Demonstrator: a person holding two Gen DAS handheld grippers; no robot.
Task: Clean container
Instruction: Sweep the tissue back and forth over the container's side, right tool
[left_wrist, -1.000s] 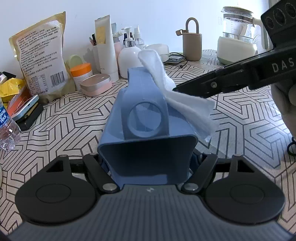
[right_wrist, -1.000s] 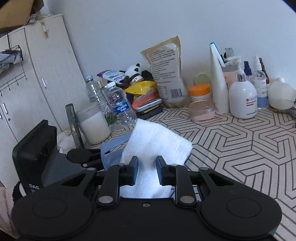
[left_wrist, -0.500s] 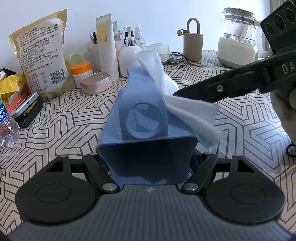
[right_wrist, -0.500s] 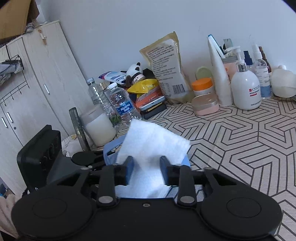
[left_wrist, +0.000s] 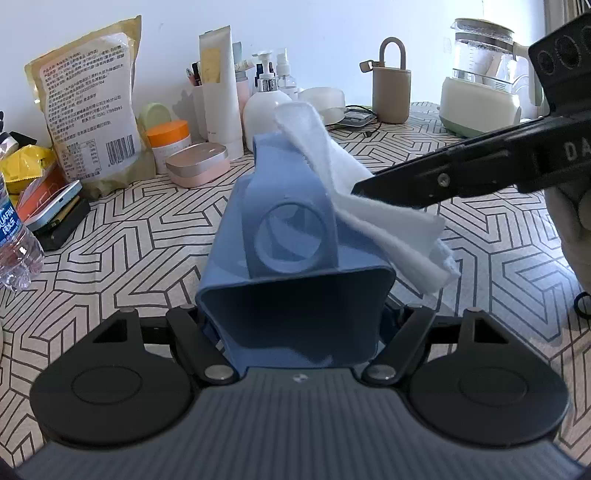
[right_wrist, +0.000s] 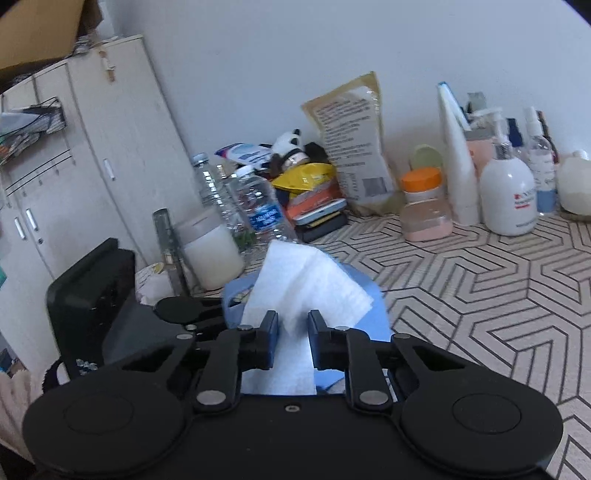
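1. Blue container (left_wrist: 291, 236): lies on its side, held off the patterned tabletop (left_wrist: 498, 266), open mouth facing the left wrist cam. A round ring feature shows on its upper face. All positions below are ref. this container.

2. Left gripper (left_wrist: 295, 332): clamped on the container at its mouth end, one finger each side of the body. Fingertips hidden behind the container walls.

3. Right gripper (right_wrist: 291, 328): fingers pressed onto a folded white cloth (right_wrist: 306, 288), pinching it. In the left wrist view the gripper (left_wrist: 360, 190) enters from the right of the container, tip at the container's upper right side.

4. Cloth (left_wrist: 332, 173): draped over the container's far end and right flank, touching both. Loose layers hang off to the right, clear of the tabletop.

5. Background, behind the container along the wall:
 - printed food pouch (left_wrist: 88, 107), far left;
 - orange-lid jar (left_wrist: 168, 142) and pink tin (left_wrist: 197, 164), left of centre;
 - white pump bottle (left_wrist: 266, 110) and tall white tube (left_wrist: 218, 88), directly behind;
 - beige holder w/ loop handle (left_wrist: 390, 85) and glass kettle (left_wrist: 480, 77), to the right.

6. Water bottle (right_wrist: 262, 210) and frosted jar (right_wrist: 212, 254): beyond the container in the right wrist view, near a white cabinet (right_wrist: 92, 166).
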